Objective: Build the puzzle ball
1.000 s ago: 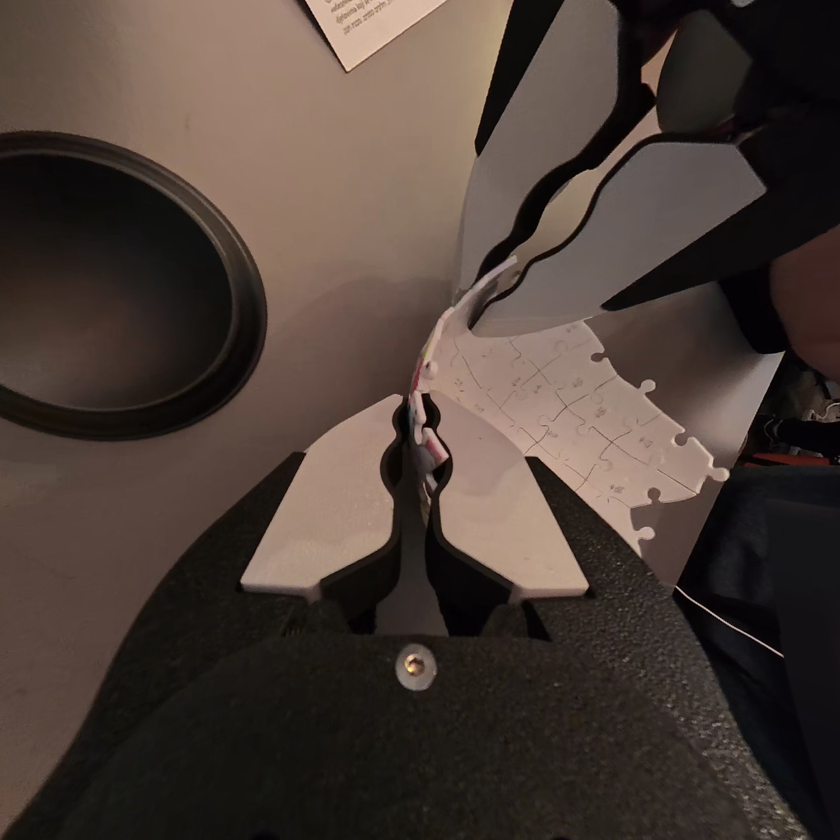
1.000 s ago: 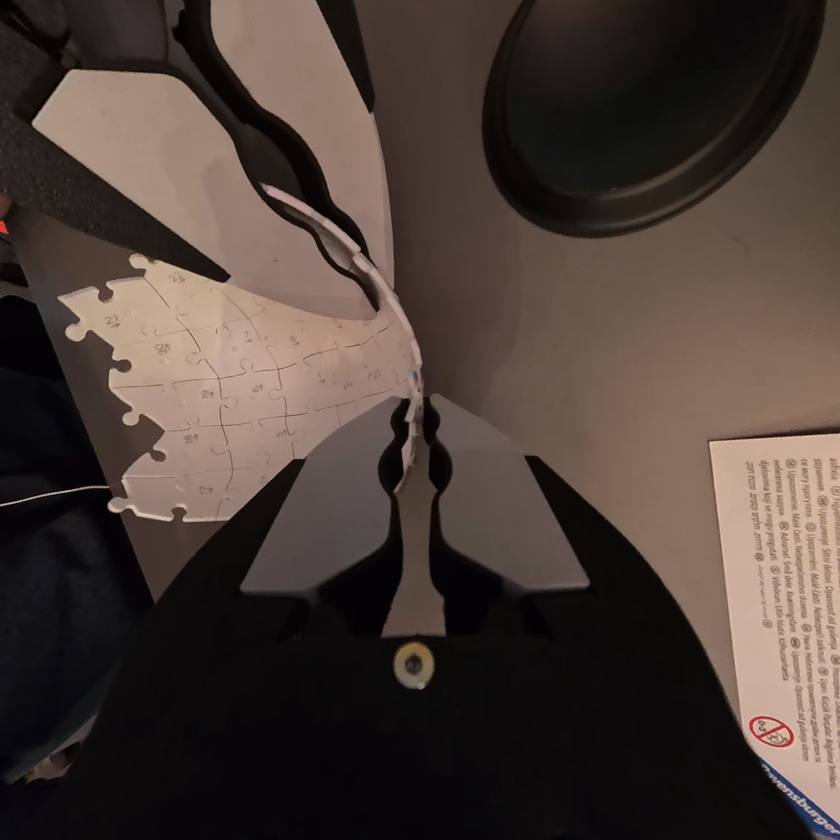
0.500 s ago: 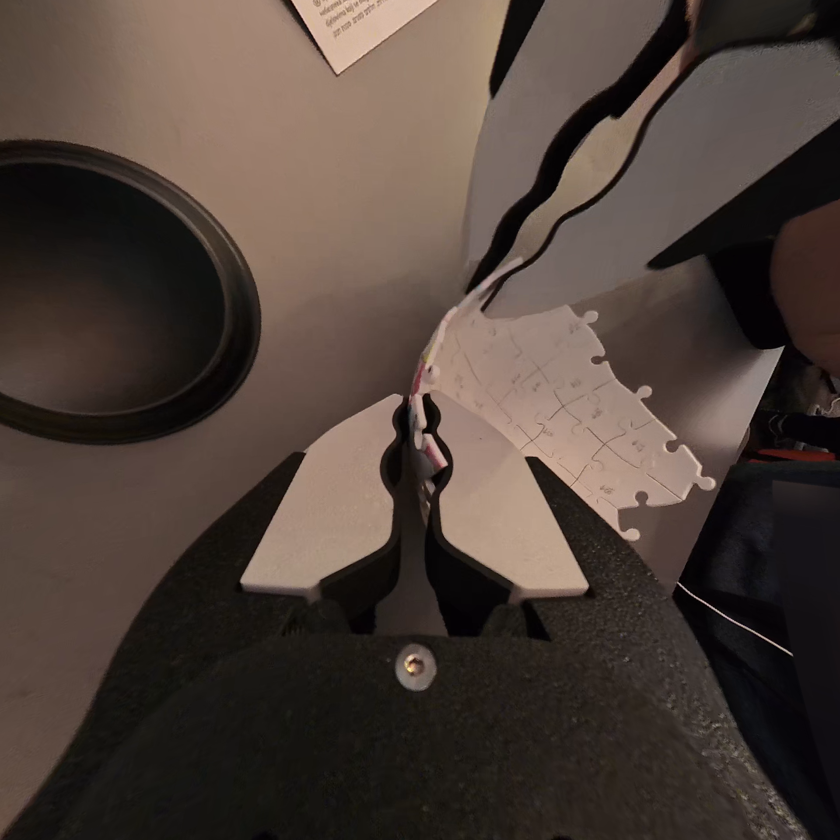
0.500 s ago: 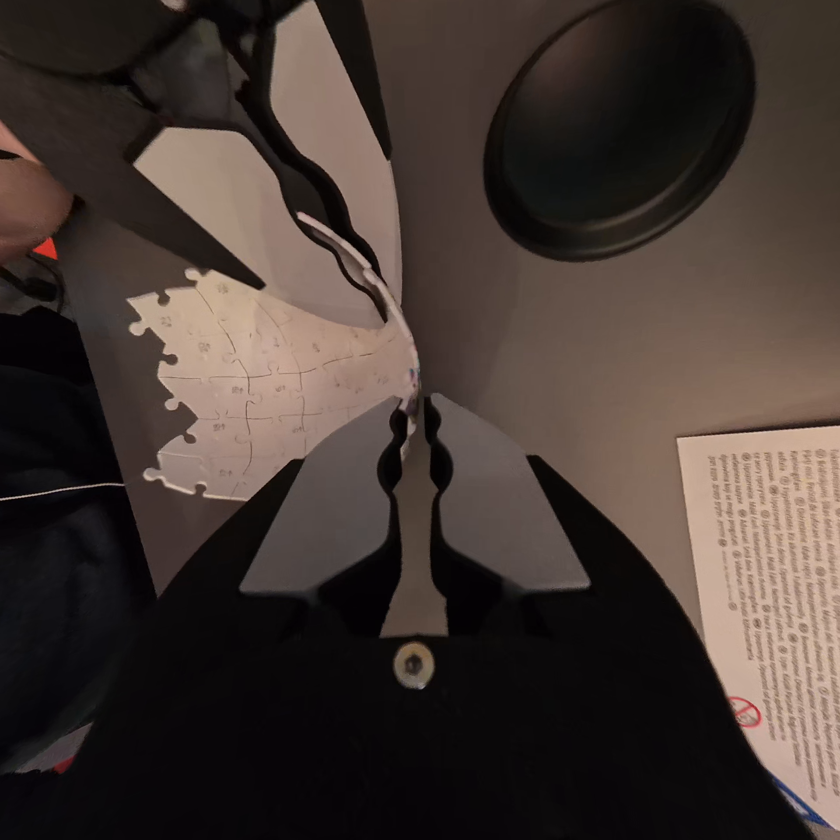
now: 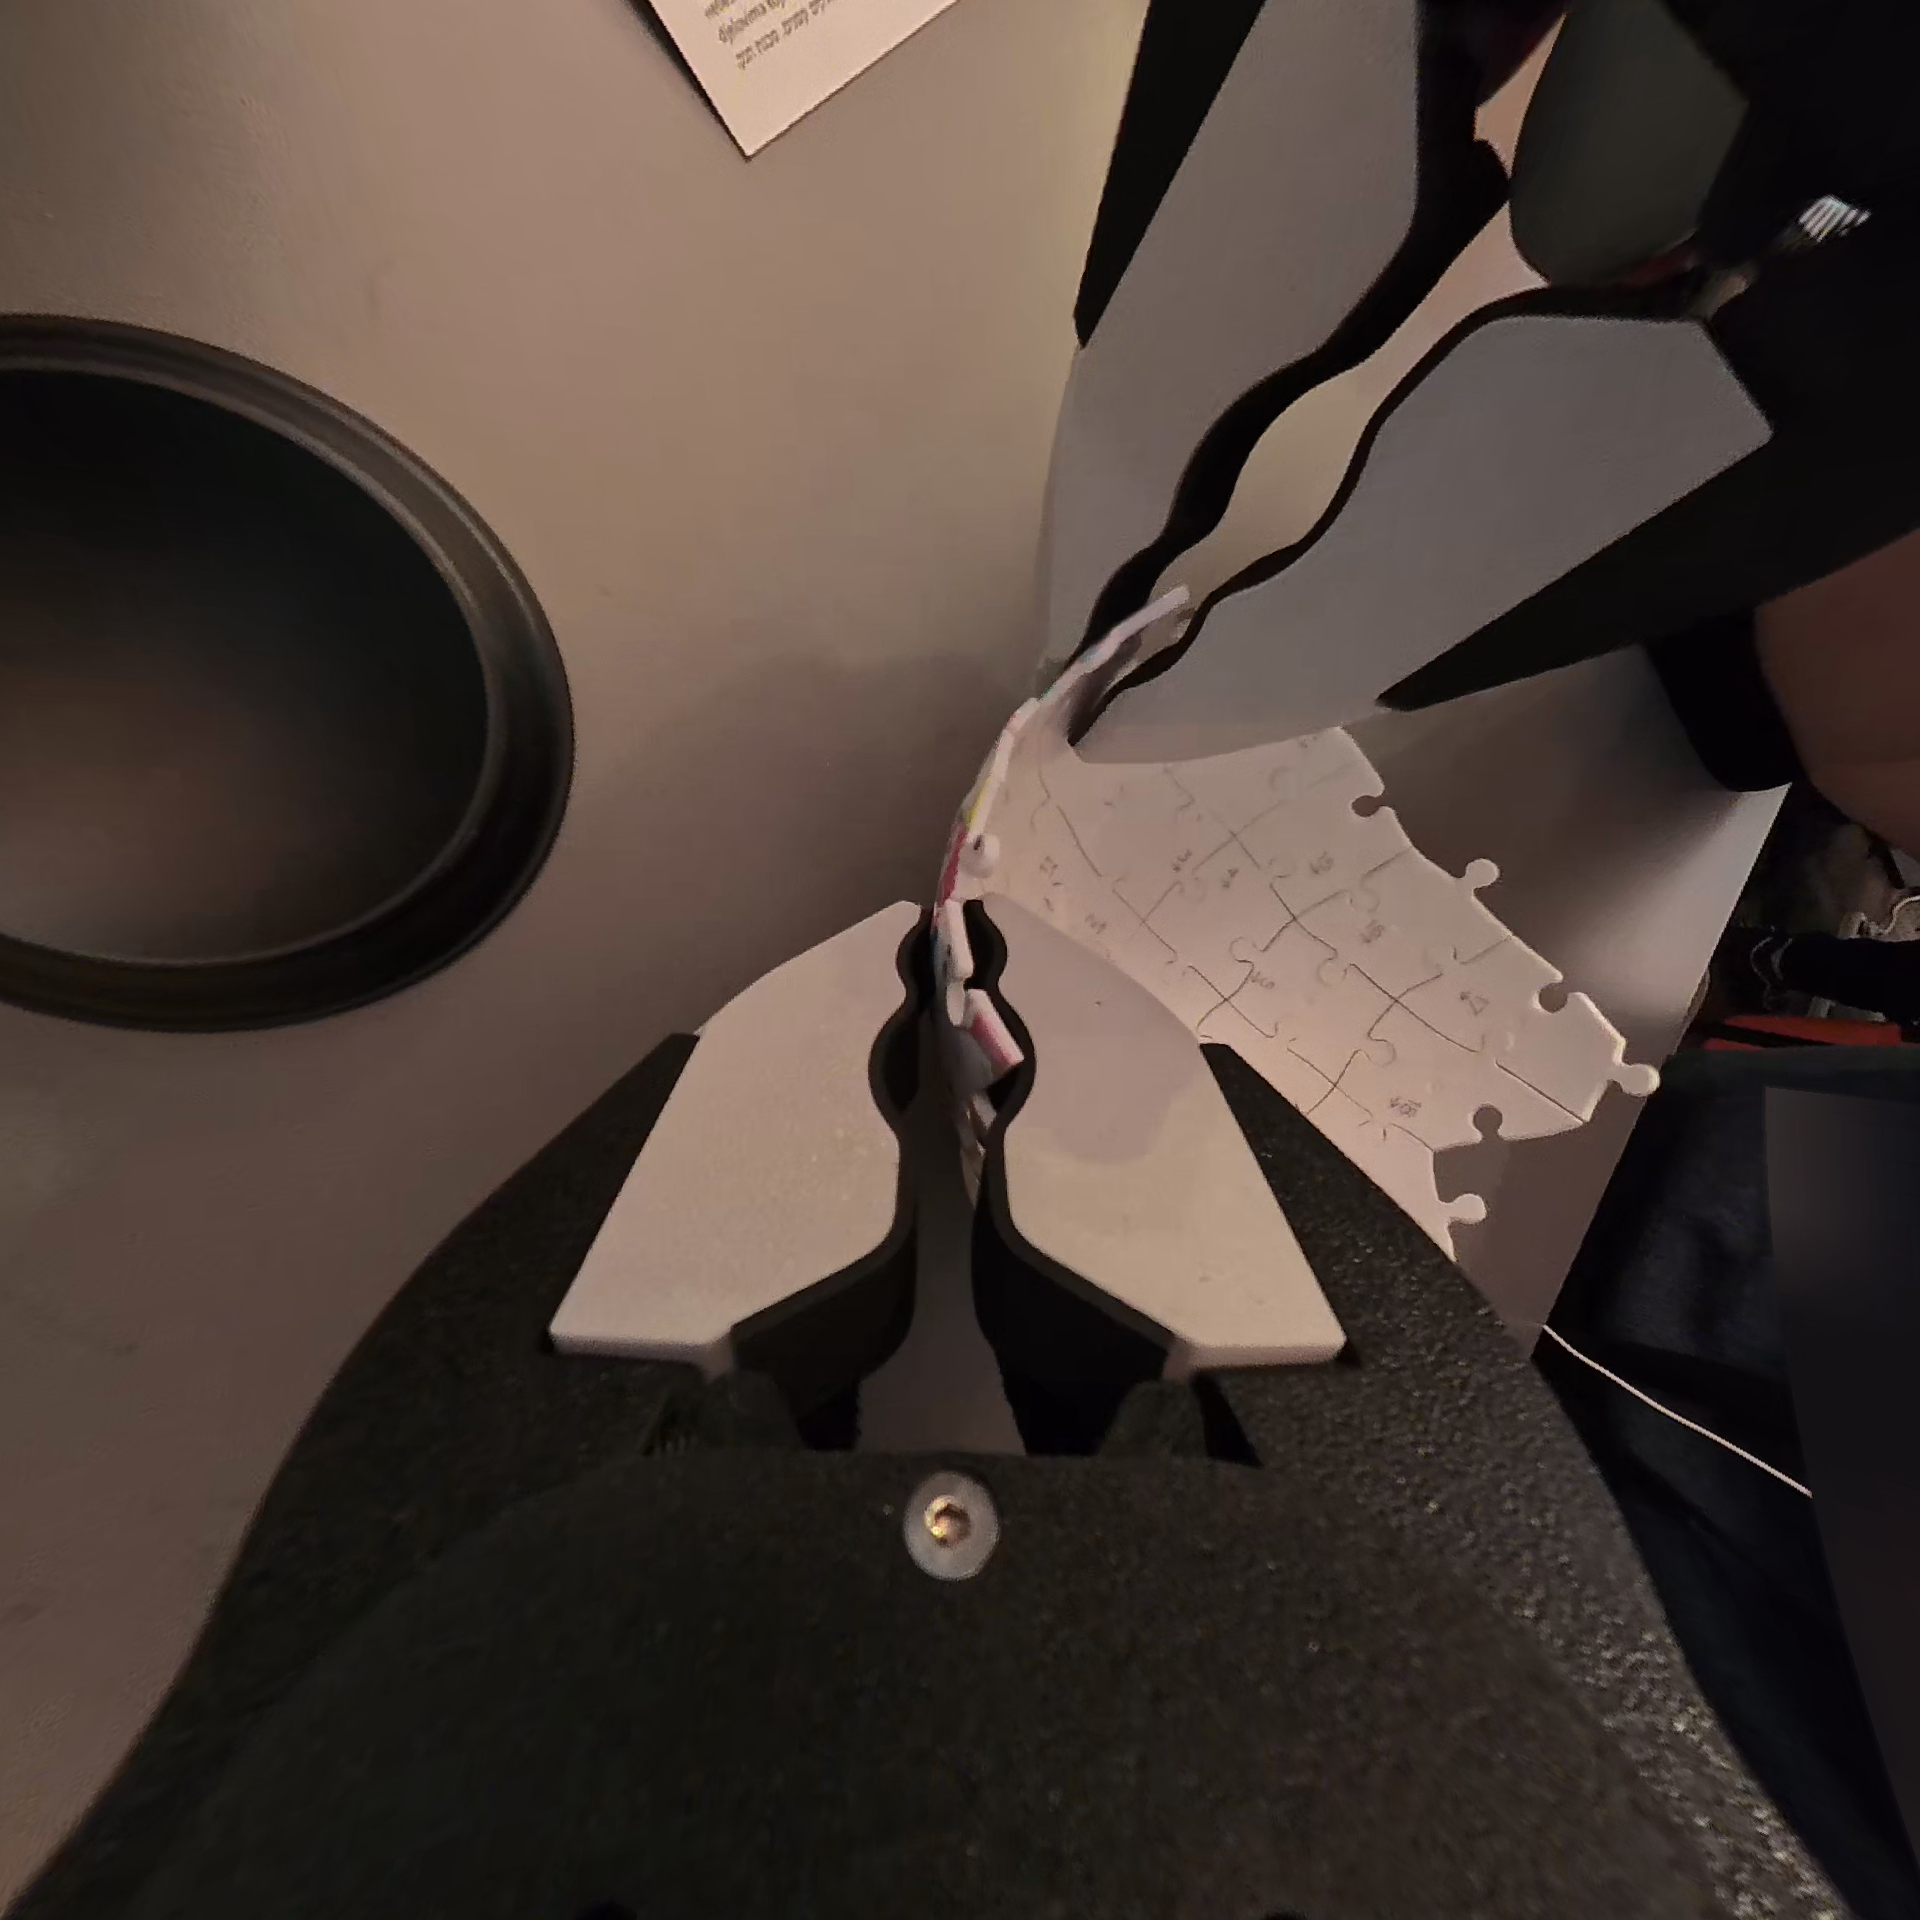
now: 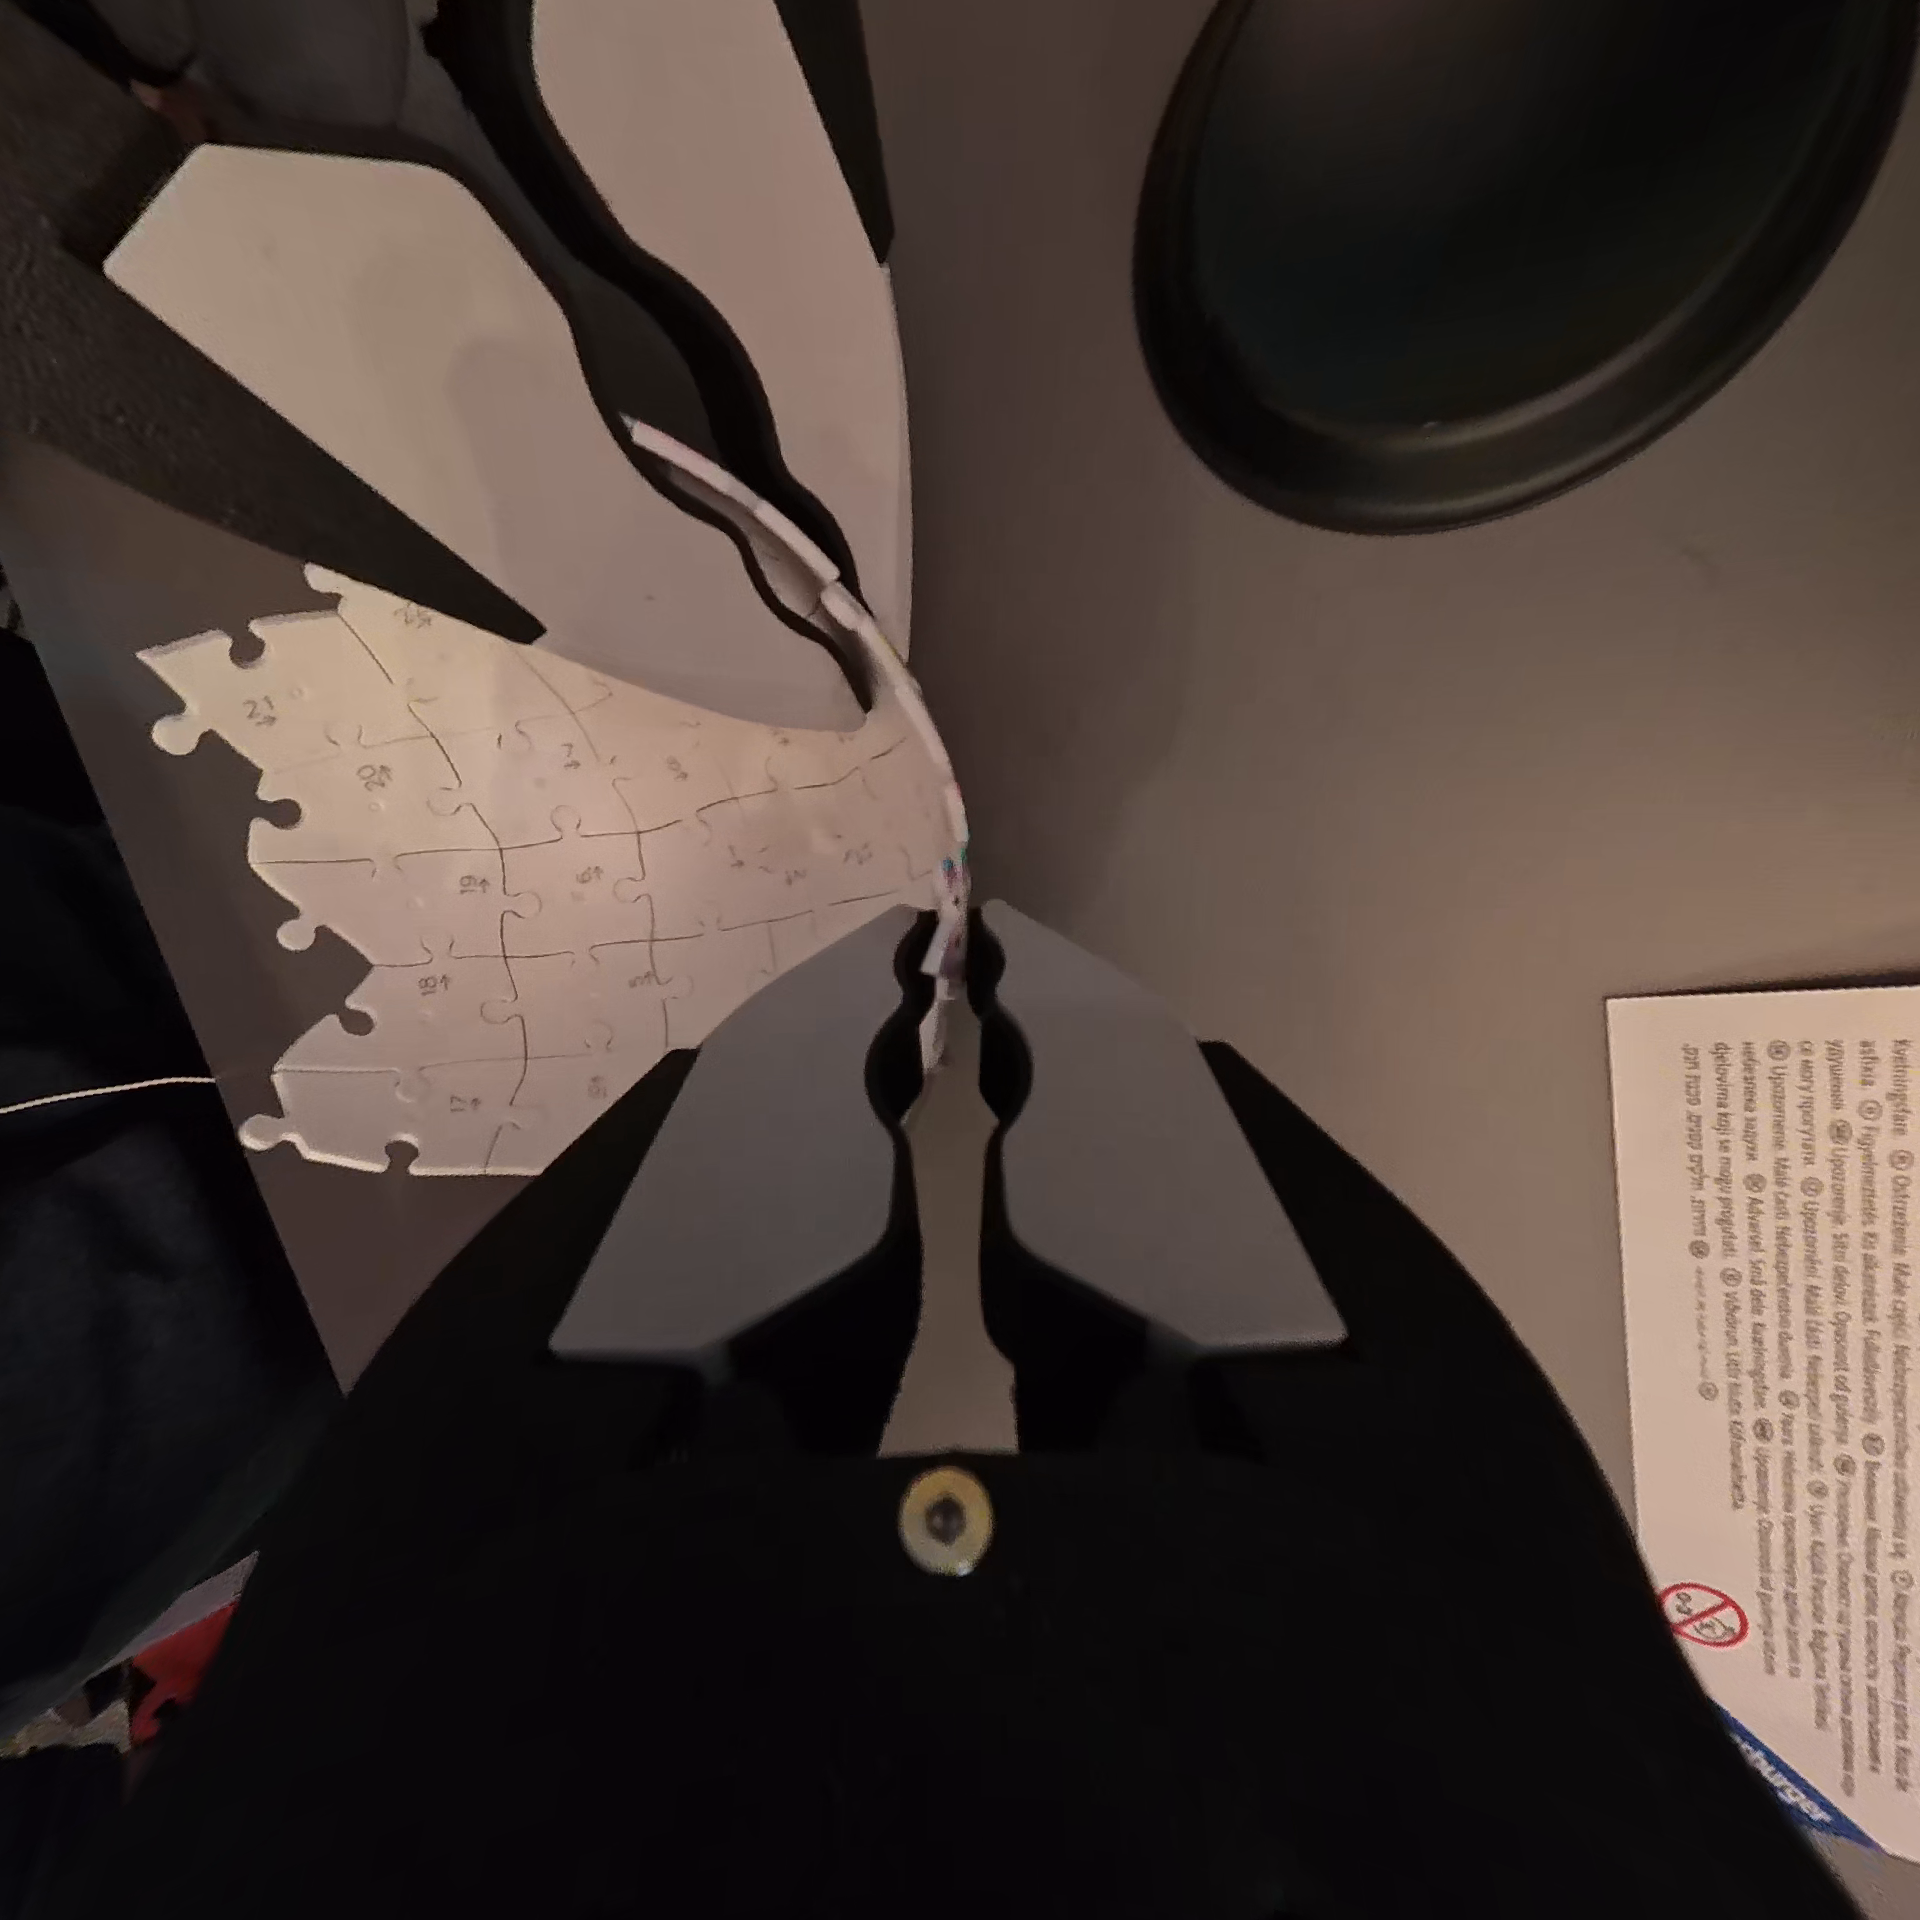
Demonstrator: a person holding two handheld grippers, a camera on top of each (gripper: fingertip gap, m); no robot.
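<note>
A curved white sheet of joined puzzle pieces (image 5: pixel 1299 935) hangs in the air above the grey table, its numbered inner face toward both cameras. My left gripper (image 5: pixel 951 925) is shut on one end of its edge. My right gripper (image 6: pixel 951 925) is shut on the other end of the same edge. The sheet also shows in the right wrist view (image 6: pixel 540 883). Each gripper shows in the other's view, pinching the sheet: the right one at the upper right (image 5: pixel 1101 707), the left one at the upper left (image 6: pixel 873 675). The printed outer face is mostly hidden.
A black round bowl (image 5: pixel 520 727) stands on the grey table (image 5: pixel 727 468) at the left; it also shows in the right wrist view (image 6: pixel 1247 416). A white printed leaflet (image 6: pixel 1766 1351) lies on the table; its corner shows in the left wrist view (image 5: pixel 790 62). Dark cloth (image 6: pixel 104 1247) lies past the table edge. The grippers' ends are close to 4 cm from one another.
The two grippers swung slightly apart half a second ago and have come back to about where they were. Both stay shut on the puzzle sheet.
</note>
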